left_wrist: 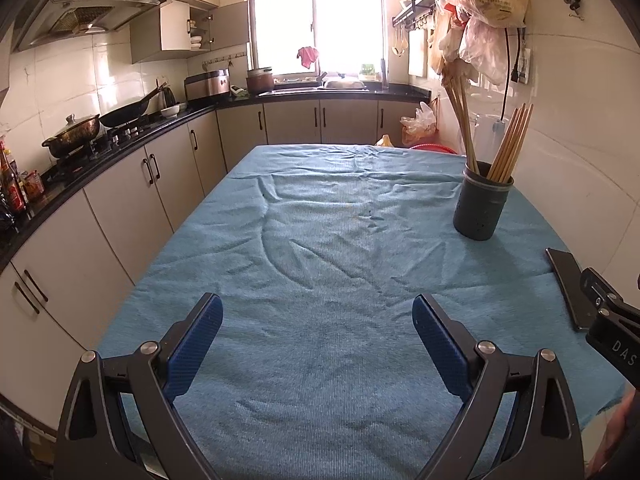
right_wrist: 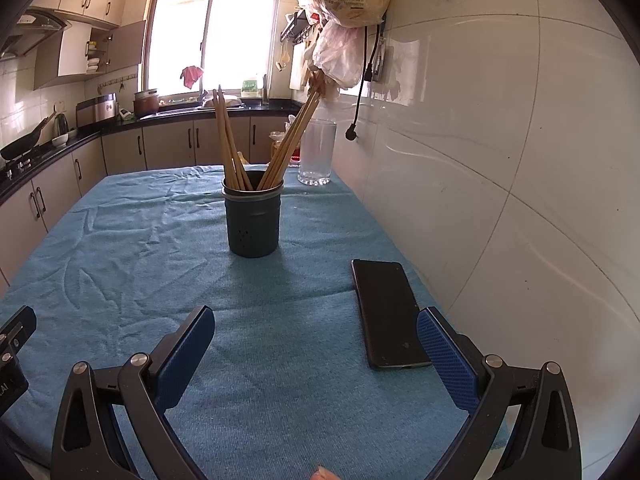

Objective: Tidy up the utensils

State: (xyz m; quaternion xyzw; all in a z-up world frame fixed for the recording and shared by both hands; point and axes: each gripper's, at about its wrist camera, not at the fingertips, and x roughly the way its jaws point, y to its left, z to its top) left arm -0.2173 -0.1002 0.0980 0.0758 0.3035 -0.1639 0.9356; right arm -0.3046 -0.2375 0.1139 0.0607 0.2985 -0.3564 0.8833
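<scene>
I am holding both grippers low over the counter [left_wrist: 320,240], which is draped in a wrinkled blue towel. The left gripper [left_wrist: 318,322] is sitting with its blue-padded fingers [left_wrist: 196,344] spread wide, grasping nothing. The right gripper [right_wrist: 316,334] is likewise released, with nothing between its fingers [right_wrist: 186,354]. The wooden chopsticks [right_wrist: 236,148] are standing in two leaning bunches inside the dark cylindrical utensil holder [right_wrist: 253,224], upright toward the far right of the counter. A black phone [right_wrist: 386,314] is lying flat just beside my right finger, and a clear glass jar [right_wrist: 317,152] is standing behind the holder, near the tiled wall.
</scene>
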